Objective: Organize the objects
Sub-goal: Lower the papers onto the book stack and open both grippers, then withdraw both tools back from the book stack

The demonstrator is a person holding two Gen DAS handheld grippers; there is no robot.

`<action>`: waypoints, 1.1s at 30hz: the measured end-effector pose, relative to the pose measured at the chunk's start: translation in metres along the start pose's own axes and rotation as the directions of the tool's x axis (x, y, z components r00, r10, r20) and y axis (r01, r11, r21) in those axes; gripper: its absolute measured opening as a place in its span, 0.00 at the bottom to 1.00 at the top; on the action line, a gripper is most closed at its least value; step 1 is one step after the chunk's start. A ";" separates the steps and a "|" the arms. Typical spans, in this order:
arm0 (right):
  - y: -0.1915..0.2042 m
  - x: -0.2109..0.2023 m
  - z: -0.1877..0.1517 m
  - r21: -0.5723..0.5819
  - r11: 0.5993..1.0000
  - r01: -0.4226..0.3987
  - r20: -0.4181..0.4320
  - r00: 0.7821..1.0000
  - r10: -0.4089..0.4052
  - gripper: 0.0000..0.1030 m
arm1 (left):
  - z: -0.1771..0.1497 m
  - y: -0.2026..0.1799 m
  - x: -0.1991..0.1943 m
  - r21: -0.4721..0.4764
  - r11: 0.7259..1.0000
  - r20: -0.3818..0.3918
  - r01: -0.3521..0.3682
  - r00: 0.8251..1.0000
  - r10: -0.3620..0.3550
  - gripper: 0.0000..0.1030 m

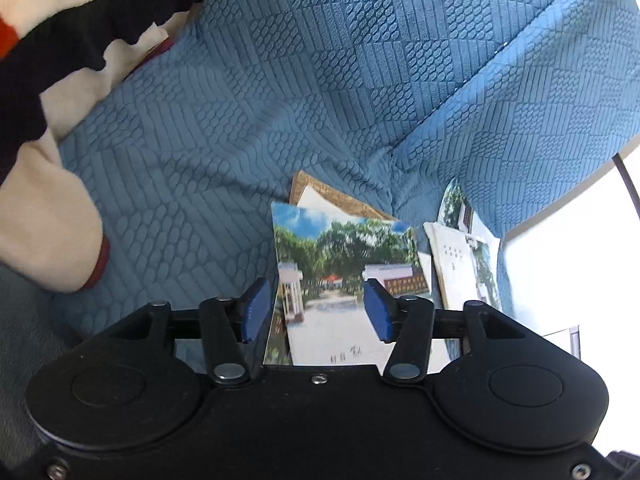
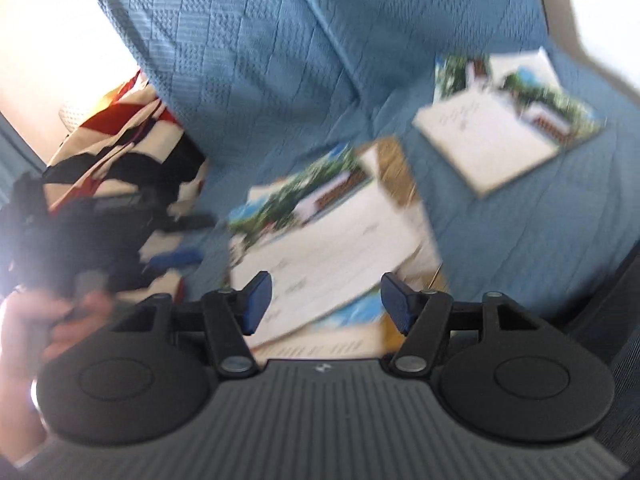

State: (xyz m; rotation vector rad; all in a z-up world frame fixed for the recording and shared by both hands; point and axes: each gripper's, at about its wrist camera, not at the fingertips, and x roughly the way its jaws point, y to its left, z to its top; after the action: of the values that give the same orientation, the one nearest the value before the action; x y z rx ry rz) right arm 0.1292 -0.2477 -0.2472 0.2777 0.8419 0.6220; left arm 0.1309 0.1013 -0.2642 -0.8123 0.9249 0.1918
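A booklet with a photo of trees and a gate (image 1: pixel 340 264) lies on the blue sofa seat, on top of a brown-edged book (image 1: pixel 340 196). My left gripper (image 1: pixel 316 308) is open just above its near edge, empty. A second pile of booklets (image 1: pixel 468 252) lies to the right. In the blurred right wrist view the near pile (image 2: pixel 320 240) lies under my open, empty right gripper (image 2: pixel 324 300), and the other pile (image 2: pixel 508 120) lies farther right. The left gripper (image 2: pixel 176 240) shows at the left there.
The sofa has a textured blue cover (image 1: pixel 320 80) with back cushions behind the piles. A striped black, cream and red garment (image 1: pixel 48 60) lies on the left of the seat; it also shows in the right wrist view (image 2: pixel 128 140). A person's hand (image 2: pixel 36 328) is at the lower left.
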 end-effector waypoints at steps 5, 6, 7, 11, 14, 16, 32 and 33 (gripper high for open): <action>-0.024 0.023 0.014 -0.018 0.999 0.029 0.028 0.999 -0.028 0.62 | -0.015 -0.001 0.004 0.009 1.000 -0.014 -0.020 1.000 0.020 0.53; -0.027 0.027 0.016 -0.027 0.999 0.035 0.034 0.999 -0.034 0.62 | -0.018 -0.002 0.006 0.014 0.999 -0.018 -0.035 0.999 0.035 0.53; -0.030 0.033 0.017 -0.043 0.998 0.039 0.042 0.998 -0.037 0.62 | -0.020 -0.002 0.007 0.018 0.999 -0.020 -0.046 0.999 0.047 0.53; -0.041 0.051 0.019 -0.041 0.999 0.017 0.031 0.999 -0.016 0.61 | -0.027 -0.004 0.017 0.049 0.995 -0.028 -0.083 0.996 0.084 0.54; -0.045 0.056 0.017 -0.031 0.999 0.015 0.025 1.000 -0.015 0.53 | -0.032 -0.005 0.024 0.072 0.993 -0.038 -0.094 0.995 0.097 0.54; -0.044 0.057 0.016 -0.032 0.999 0.015 0.019 1.000 -0.014 0.39 | -0.034 -0.006 0.029 0.081 0.991 -0.048 -0.103 0.993 0.107 0.54; -0.030 0.037 0.001 -0.061 0.998 -0.014 -0.029 0.999 0.013 0.16 | -0.043 -0.015 0.032 0.143 0.988 -0.083 -0.053 0.994 0.065 0.52; -0.031 0.036 0.001 -0.056 0.998 -0.014 -0.030 0.999 0.012 0.16 | -0.043 -0.015 0.032 0.146 0.988 -0.088 -0.053 0.994 0.066 0.52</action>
State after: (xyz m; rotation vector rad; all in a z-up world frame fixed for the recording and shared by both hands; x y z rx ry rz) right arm 0.1601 -0.2497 -0.2829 0.2233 0.8504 0.6626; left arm 0.1296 0.0549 -0.2952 -0.6649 1.0391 0.1388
